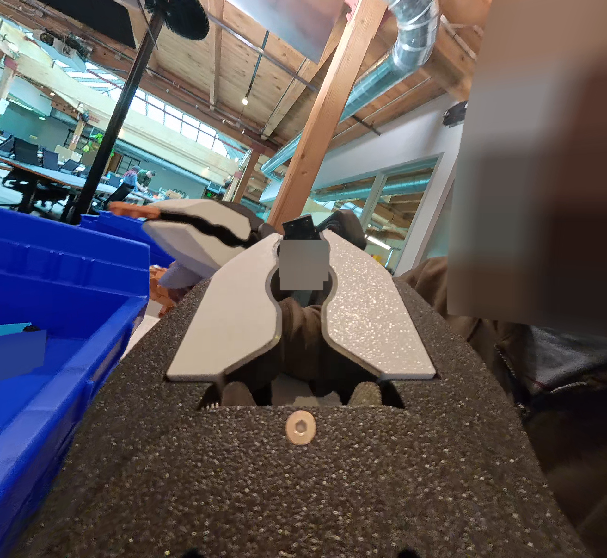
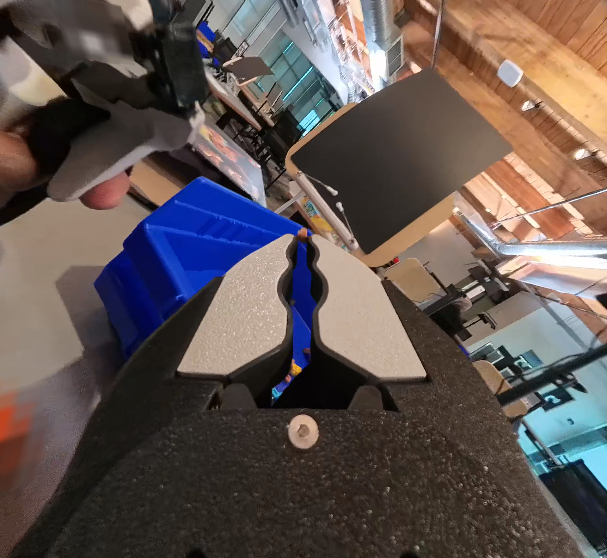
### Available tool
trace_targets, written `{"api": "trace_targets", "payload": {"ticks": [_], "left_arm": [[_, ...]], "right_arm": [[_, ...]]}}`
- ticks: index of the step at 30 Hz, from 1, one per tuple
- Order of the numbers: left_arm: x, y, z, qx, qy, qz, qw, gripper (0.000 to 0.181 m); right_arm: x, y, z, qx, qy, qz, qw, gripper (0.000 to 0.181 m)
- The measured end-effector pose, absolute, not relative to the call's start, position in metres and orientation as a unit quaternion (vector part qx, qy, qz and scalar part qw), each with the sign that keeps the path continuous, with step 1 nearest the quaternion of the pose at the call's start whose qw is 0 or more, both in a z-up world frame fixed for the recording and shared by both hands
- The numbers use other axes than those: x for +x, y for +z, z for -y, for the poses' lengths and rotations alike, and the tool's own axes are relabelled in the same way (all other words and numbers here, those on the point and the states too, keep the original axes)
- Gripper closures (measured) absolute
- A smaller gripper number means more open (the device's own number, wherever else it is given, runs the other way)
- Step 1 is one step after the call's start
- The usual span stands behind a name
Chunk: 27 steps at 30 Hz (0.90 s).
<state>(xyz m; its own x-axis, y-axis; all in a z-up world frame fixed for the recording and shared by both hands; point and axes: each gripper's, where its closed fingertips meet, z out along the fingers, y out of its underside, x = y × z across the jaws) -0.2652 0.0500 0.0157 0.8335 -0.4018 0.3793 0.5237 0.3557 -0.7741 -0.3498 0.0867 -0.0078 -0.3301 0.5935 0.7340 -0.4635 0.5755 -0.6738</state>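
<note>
Right gripper (image 2: 303, 237) pinches an orange piece (image 2: 303, 234) over the blue bin (image 2: 184, 246); left gripper (image 1: 300, 238) clamps a black part (image 1: 299, 226) (partly masked).

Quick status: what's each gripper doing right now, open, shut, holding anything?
Left gripper: shut on a small black block pinched at its fingertips.
Right gripper: shut on a small orange-brown piece at its tips, above the blue bin.

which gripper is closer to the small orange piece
Right. The right gripper is shut on the orange piece, pinching it at its fingertips above the blue bin. The left gripper is apart from it, clamping a small black part instead.
</note>
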Motion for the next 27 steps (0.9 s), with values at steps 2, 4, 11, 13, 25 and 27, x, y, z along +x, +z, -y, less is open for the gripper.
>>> {"api": "trace_targets", "payload": {"ticks": [2,4,11,13,25,27], "left_arm": [[-0.268,0.020,-0.044,-0.464,-0.305,0.064,0.829,0.162],[-0.271,0.022,-0.039,-0.442,-0.327,0.068,0.833,0.162],[-0.282,0.011,-0.046,-0.479,-0.294,0.099,0.821,0.162],[-0.284,0.004,-0.052,-0.508,-0.264,0.107,0.813,0.162],[-0.312,-0.001,-0.073,-0.607,-0.183,0.158,0.757,0.161],[-0.321,0.009,-0.072,-0.612,-0.176,0.165,0.753,0.162]], "right_arm": [[-0.360,-0.018,-0.080,-0.048,0.439,0.705,0.555,0.175],[-0.364,-0.024,-0.074,-0.037,0.429,0.723,0.540,0.166],[-0.302,-0.008,-0.051,0.104,0.525,0.707,0.463,0.158],[-0.292,-0.008,-0.048,0.131,0.521,0.708,0.459,0.159],[-0.319,-0.003,-0.056,0.157,0.470,0.721,0.484,0.167],[-0.328,0.008,-0.056,0.149,0.480,0.713,0.489,0.168]]}}
